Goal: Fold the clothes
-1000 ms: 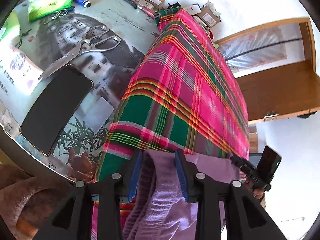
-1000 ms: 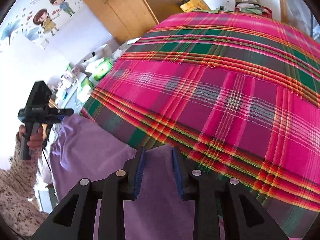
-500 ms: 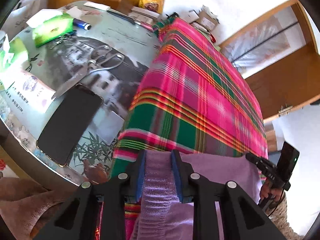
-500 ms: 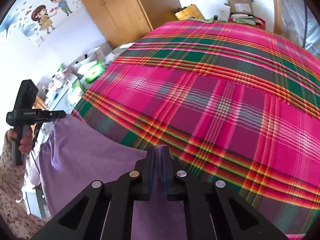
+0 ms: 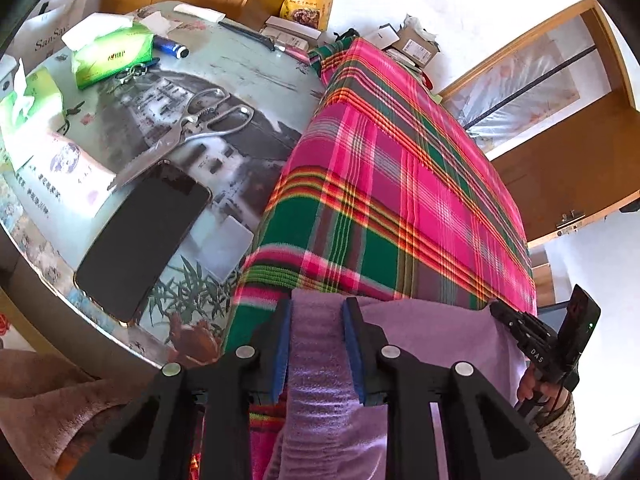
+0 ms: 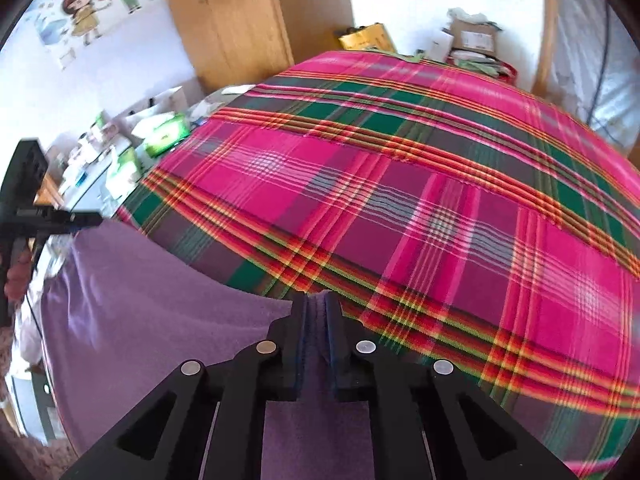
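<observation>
Two black hand-held grippers lift one edge of a soft lilac knitted garment [image 5: 320, 380] at the near edge of a table draped in a pink, green and orange plaid woven cloth [image 5: 400, 200], apparently to stretch the garment flat before a fold is laid. The left gripper [image 5: 318, 340], its blue pads [image 5: 282, 344] having just closed in, pinches a thick ribbed band of the garment near the cloth's near left corner. The right gripper [image 6: 316, 320], jaws narrow and just eased a little apart, holds a thinner fold of the same fabric [image 6: 160, 320] at the near edge further right. Most of the garment hangs below the table edge, off the plaid cloth. Beside the cloth, on the printed glossy tabletop [image 5: 248, 76], lie steel kitchen scissors [image 5: 188, 132], a black smartphone [image 5: 140, 240] and green tissue packs [image 5: 114, 56], well clear of the work.
</observation>
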`<state>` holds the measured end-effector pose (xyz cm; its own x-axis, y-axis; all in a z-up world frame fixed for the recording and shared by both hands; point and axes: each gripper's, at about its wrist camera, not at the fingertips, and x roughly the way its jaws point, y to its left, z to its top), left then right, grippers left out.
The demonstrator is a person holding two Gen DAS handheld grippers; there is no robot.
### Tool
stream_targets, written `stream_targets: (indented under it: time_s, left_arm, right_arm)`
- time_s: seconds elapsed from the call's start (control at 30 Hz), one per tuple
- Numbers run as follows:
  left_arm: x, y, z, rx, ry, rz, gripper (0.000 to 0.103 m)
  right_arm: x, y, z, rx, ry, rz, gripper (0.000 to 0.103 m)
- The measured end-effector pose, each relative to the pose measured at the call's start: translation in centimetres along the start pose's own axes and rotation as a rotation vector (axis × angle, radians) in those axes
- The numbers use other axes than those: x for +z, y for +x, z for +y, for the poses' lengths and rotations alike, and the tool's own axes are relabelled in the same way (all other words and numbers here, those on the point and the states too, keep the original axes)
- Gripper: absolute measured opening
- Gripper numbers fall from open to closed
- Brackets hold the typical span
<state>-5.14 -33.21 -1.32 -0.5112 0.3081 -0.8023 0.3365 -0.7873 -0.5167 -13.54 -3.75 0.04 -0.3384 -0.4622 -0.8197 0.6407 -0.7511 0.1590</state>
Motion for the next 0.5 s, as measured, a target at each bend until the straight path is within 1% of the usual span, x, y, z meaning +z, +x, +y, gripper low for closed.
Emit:
stream_targets:
  time_s: [0.07, 0.2, 0.23, 0.3, 0.37, 0.43, 0.5]
  left_arm:
    - [-0.3, -0.5, -0.2, 0.006, -0.003, -0.004, 0.027]
    - [-1.6, -2.4, -0.5, 0.026, 0.006, -0.034, 0.027]
    - [-2.0, -2.9, -0.6, 0.031, 0.007, -0.038, 0.027]
    - [-3.0, -4.0, -0.5, 0.040, 0.004, -0.041, 0.027]
    - [-4.0, -5.0, -0.5, 0.047, 0.005, -0.049, 0.027]
    - [-5.3, -6.0, -0.8, 0.075, 0.023, -0.068, 0.027]
    - [-6.7, -6.3, -1.0, 0.082, 0.031, -0.066, 0.027]
  right_arm:
    - [-0.2, -0.9, -0.1, -0.003, 0.029, 0.000, 0.016]
    - [-1.8, -5.1, 0.1, 0.005, 0.035, -0.078, 0.022]
    - [-2.5, -6.3, 0.3, -0.006, 0.031, -0.094, 0.024]
    - [-4.0, -8.6, 0.7, -0.022, 0.024, -0.124, 0.025]
    - [-5.7, -10.3, 1.2, -0.020, 0.019, -0.144, 0.025]
    - [-7.2, -11.4, 2.0, -0.018, 0.002, -0.153, 0.025]
    - [-9.2, -11.9, 3.0, -0.001, -0.022, -0.152, 0.025]
